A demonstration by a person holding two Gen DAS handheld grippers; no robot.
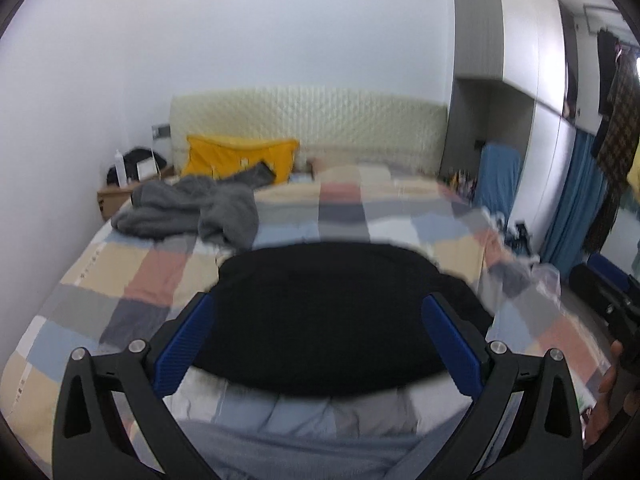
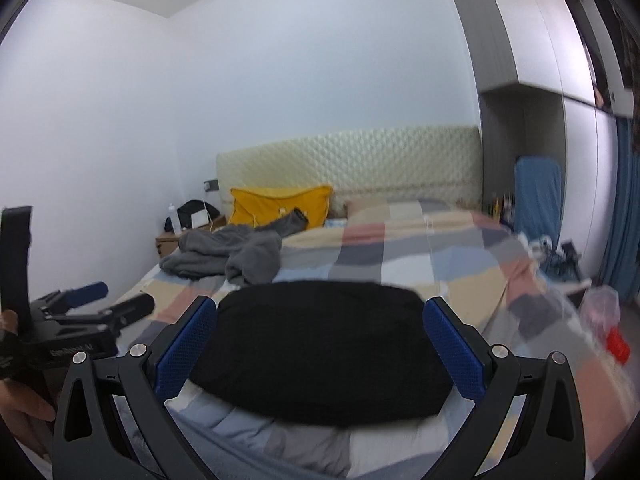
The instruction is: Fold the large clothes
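A black garment (image 1: 320, 312) lies folded into a compact rounded shape on the near end of the bed (image 1: 120, 280), on a checked quilt (image 1: 352, 208) of peach, grey, blue and cream squares. In the left wrist view the left gripper (image 1: 318, 340) hangs over it with jaws wide apart, the blue pads (image 1: 184, 344) flanking the garment at 9 and 3 o'clock, gripping nothing. The right gripper (image 2: 320, 344) sits the same way in its own view, jaws spread either side of the black garment, empty.

Towards 11 o'clock a crumpled grey garment (image 1: 188, 212) lies further up the bed, with a yellow pillow (image 1: 240, 158) behind it against the cream padded headboard (image 1: 312, 128). A bedside cabinet (image 1: 116, 194) stands at the bed's far left corner. At 3 o'clock a blue curtain (image 1: 572, 200) hangs beside the wardrobe (image 1: 532, 60).
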